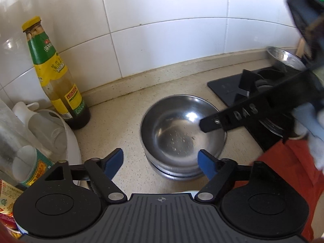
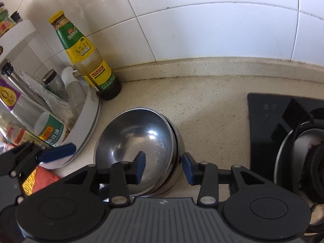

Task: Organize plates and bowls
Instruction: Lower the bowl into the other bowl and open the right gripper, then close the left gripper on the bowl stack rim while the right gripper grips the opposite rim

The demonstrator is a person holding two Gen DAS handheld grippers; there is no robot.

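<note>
From the left wrist, the left gripper (image 1: pixel 161 163) stands with jaws wide apart before the stack of steel bowls (image 1: pixel 182 129) on the counter (image 1: pixel 117 125) (beside a sauce bottle (image 1: pixel 55 77)), while from the right wrist the right gripper (image 2: pixel 164 167) straddles the stack's rim, pads clear of it.
</note>
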